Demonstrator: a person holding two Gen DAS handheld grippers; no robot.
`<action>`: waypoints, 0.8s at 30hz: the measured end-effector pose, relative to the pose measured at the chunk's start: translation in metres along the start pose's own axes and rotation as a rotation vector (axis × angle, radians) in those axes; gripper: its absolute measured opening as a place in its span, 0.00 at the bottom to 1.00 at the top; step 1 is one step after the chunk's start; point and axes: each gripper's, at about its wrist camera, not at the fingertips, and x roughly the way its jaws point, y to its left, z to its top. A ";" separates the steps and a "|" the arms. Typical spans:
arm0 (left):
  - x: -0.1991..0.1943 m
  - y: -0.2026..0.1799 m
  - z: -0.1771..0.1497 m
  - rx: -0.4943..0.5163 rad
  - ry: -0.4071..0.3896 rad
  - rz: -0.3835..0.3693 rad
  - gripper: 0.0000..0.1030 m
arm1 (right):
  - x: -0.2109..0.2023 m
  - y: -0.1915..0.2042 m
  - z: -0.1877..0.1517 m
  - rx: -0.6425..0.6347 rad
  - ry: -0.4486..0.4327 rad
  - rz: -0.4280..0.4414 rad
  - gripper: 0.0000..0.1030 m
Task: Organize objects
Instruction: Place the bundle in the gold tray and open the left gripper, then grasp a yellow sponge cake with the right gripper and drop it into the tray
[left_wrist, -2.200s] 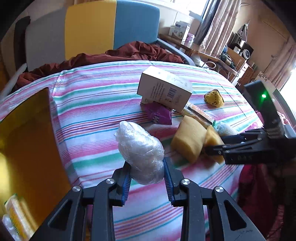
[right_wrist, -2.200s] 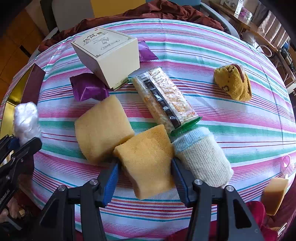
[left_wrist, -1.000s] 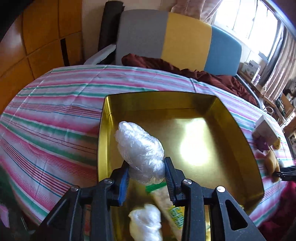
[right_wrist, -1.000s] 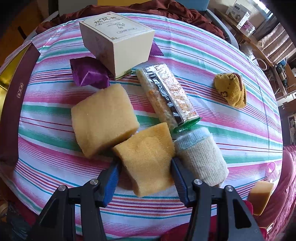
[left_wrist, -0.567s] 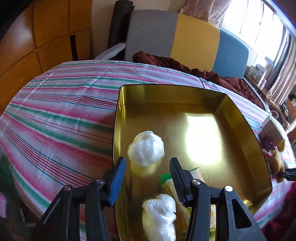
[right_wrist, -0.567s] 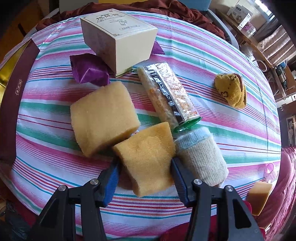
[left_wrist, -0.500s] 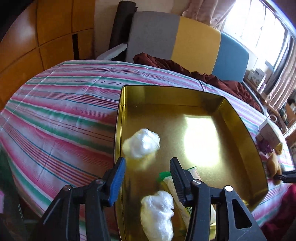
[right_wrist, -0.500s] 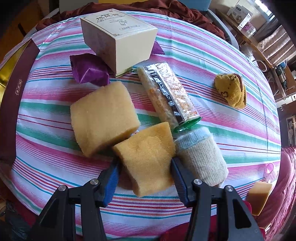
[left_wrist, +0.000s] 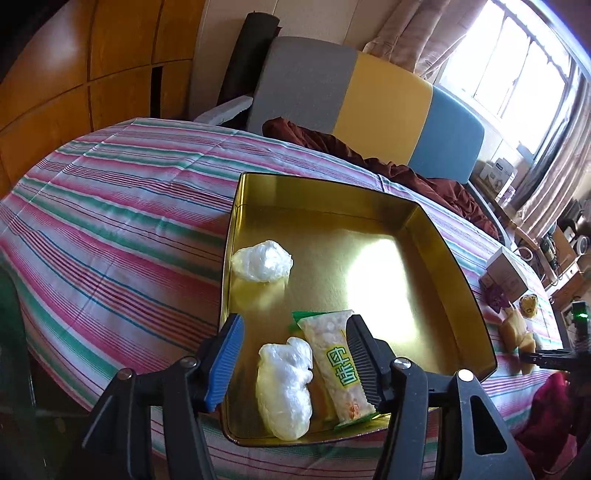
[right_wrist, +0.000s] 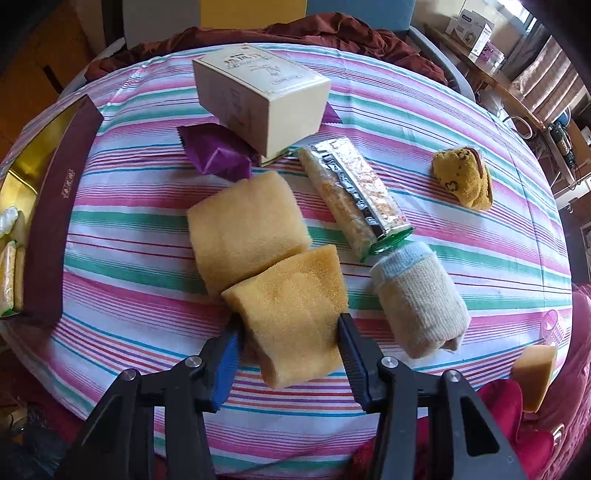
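Observation:
In the left wrist view my left gripper (left_wrist: 293, 358) is open and empty above the near end of a gold tray (left_wrist: 439, 236). A clear plastic-wrapped lump (left_wrist: 263, 261) lies by the tray's left wall. A second wrapped lump (left_wrist: 284, 384) and a snack packet (left_wrist: 341, 363) lie at the near end. In the right wrist view my right gripper (right_wrist: 288, 352) is closed on a yellow sponge block (right_wrist: 291, 314) resting on the striped cloth. A larger sponge (right_wrist: 245, 230) touches it behind.
In the right wrist view a cream box (right_wrist: 258, 98), a purple packet (right_wrist: 218, 153), a long snack pack (right_wrist: 354, 195), a rolled sock (right_wrist: 419, 301), a yellow pouch (right_wrist: 465, 179) and a small sponge (right_wrist: 533, 371) lie about. The tray's maroon wall (right_wrist: 55, 206) stands left.
My left gripper opened and let the wrapped lump fall into the tray, then drew back and up. The right gripper stayed on the sponge block and shifted only slightly.

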 end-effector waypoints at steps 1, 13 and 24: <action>0.000 0.001 -0.001 -0.003 0.000 0.001 0.57 | -0.003 0.004 -0.003 -0.008 -0.007 0.004 0.49; -0.011 0.028 -0.008 -0.083 -0.012 0.022 0.59 | -0.055 0.061 0.013 -0.124 -0.178 0.154 0.49; -0.014 0.050 -0.011 -0.137 -0.011 0.047 0.62 | -0.073 0.187 0.046 -0.291 -0.234 0.306 0.49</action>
